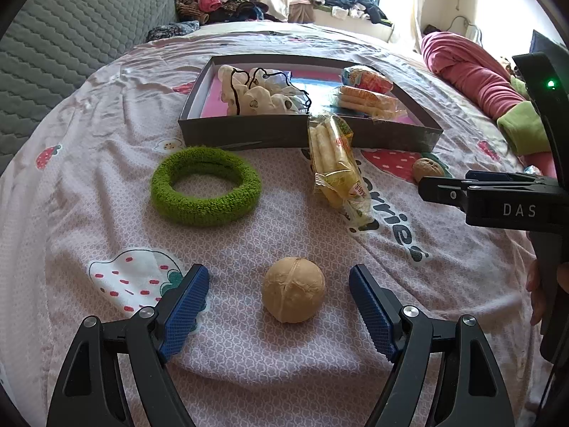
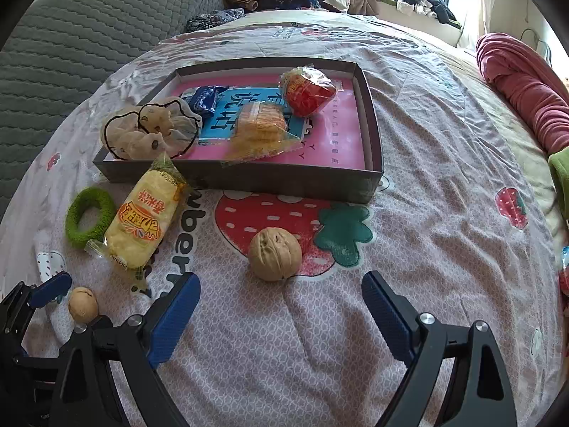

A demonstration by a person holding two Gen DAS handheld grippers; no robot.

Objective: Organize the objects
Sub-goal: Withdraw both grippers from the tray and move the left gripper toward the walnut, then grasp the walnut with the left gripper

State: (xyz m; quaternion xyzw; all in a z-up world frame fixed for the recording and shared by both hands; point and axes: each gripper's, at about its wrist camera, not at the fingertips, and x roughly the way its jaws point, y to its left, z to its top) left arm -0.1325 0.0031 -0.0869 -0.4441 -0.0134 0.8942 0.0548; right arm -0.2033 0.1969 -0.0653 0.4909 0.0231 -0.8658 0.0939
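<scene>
1. The left gripper [image 1: 278, 297] points steeply down at the bed [image 1: 249, 356]. Its own camera shows the two blue pads spread wide, released, with nothing pressed between them.
2. A smooth walnut [image 1: 293, 289] lies on the sheet in the gap between these pads, touching neither of them.
3. The right gripper [image 2: 281, 300] also tilts steeply down. It is released and wide, and holds nothing.
4. A wrinkled walnut [image 2: 275, 253] lies just beyond its fingertips, toward 12 o'clock, on a printed strawberry.
5. In the left wrist view the right gripper enters from 3 o'clock. Its black body carries the white letters "DAS" and a small green light. Part of a hand [image 1: 538, 295] holds the handle at the right edge.
6. The green fuzzy ring [image 1: 205, 185] lies at 11 o'clock from the left gripper, near the box.
7. The yellow snack packet [image 2: 147, 222] leans on the front wall of the grey box [image 2: 284, 183]. It has red characters that I cannot read.
8. In the box lie a white scrunchie [image 2: 149, 133], a blue packet [image 2: 203, 101], a biscuit packet [image 2: 261, 124] and a red packet [image 2: 308, 95].
9. The sheet shows letters "rrie" and "wber". The pink bottom of the box carries large characters on blue, not readable.
</scene>
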